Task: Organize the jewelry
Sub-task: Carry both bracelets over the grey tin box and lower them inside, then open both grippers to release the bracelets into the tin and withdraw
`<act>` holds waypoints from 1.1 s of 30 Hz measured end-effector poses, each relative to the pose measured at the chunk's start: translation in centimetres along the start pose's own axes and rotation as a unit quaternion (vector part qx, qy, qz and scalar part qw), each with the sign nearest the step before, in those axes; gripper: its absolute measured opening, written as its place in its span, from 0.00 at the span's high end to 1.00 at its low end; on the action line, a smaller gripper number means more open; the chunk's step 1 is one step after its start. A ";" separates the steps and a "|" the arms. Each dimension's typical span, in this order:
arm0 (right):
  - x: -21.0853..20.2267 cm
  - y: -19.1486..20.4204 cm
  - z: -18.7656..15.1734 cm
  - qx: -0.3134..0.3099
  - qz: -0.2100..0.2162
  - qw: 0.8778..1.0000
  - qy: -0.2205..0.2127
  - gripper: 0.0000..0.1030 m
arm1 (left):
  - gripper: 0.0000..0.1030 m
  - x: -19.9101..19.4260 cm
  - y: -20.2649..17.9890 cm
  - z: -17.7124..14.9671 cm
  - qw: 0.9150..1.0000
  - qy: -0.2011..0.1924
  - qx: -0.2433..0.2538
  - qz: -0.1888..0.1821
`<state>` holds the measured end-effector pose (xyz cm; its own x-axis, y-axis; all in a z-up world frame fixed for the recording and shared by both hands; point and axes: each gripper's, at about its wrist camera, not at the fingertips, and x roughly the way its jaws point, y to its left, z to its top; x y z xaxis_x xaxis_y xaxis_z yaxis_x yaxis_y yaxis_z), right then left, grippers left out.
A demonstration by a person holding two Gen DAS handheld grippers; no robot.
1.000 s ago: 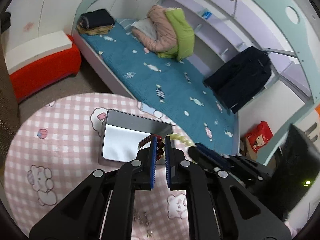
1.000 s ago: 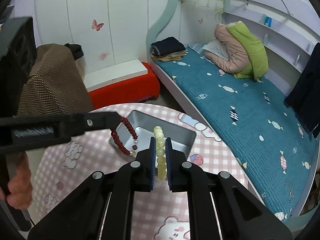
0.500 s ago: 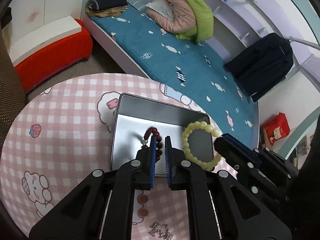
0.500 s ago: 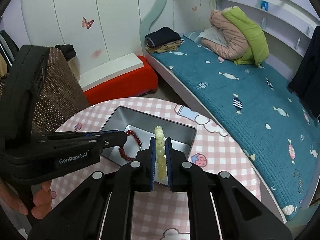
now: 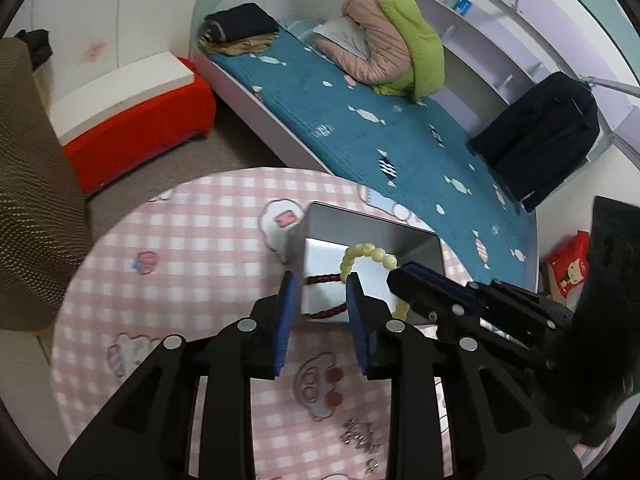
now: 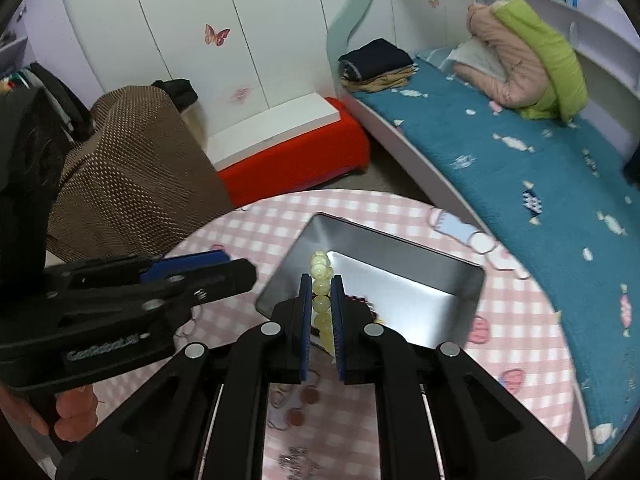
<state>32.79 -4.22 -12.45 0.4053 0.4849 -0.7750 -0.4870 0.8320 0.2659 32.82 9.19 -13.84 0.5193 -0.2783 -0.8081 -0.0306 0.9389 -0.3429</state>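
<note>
Left gripper [image 5: 320, 300]: jaws parted, and they have just been opening; the dark red beaded bracelet [image 5: 325, 295] lies between the blue pads, and neither pad looks to press on it, so I judge it let go.
Dark red bracelet, place: just ahead of the left fingertips, lying in the near part of the shallow rectangular silver metal tin [image 5: 416, 240].
Right gripper [image 6: 321, 312]: clenched on the pale yellow-green beaded bracelet [image 6: 322, 280], the beads pinched edge-on between its pads.
Pale bracelet, place: the loop rises ahead of the right fingertips, over the tin's near rim [image 6: 280, 276]; it hangs and does not yet rest on the floor.
Why held so: both grippers tilt down over the tin, probably so each bracelet drops inside rather than on the pink checked tablecloth [image 5: 208, 240].
Loose pieces: a small silvery chain or charms [image 5: 360, 438] lie on the cloth beneath the left gripper, well back from its fingertips; too small to name.
Change from a second ago: the left pads were then shut on the red beads; now a gap shows.
Change, right side: the pale bracelet is pinched as before, now nearer the tin.
</note>
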 end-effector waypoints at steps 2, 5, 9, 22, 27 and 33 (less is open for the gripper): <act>0.7 0.0 0.2 0.009 0.021 1.000 0.008 0.92 | 0.72 -0.6 0.9 -0.3 1.000 -0.008 -0.009 0.010; 1.7 -0.4 0.2 0.034 0.041 0.998 0.025 0.92 | 0.72 -0.9 1.6 -0.5 1.000 -0.008 -0.021 0.018; 2.2 -0.4 0.4 0.056 0.071 0.995 0.036 0.92 | 0.72 -1.5 2.2 -0.7 0.999 -0.010 -0.027 0.029; 2.7 -0.4 0.3 0.055 0.015 0.997 0.048 0.34 | 0.64 -2.6 2.3 -1.3 0.999 -0.010 -0.034 0.042; 1.2 -1.1 0.2 0.059 -0.001 0.998 0.033 0.34 | 0.64 -2.4 1.8 -1.6 0.999 -0.005 -0.025 0.040; -0.6 -1.2 -0.3 0.060 -0.011 0.998 0.020 0.34 | 0.64 -2.9 1.2 -2.1 0.999 -0.005 -0.013 0.035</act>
<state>32.90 -5.63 -12.53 0.3819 0.4569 -0.8034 -0.3804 0.8699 0.3139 29.51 10.72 -12.95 0.5243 -0.2097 -0.8253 -0.0888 0.9504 -0.2979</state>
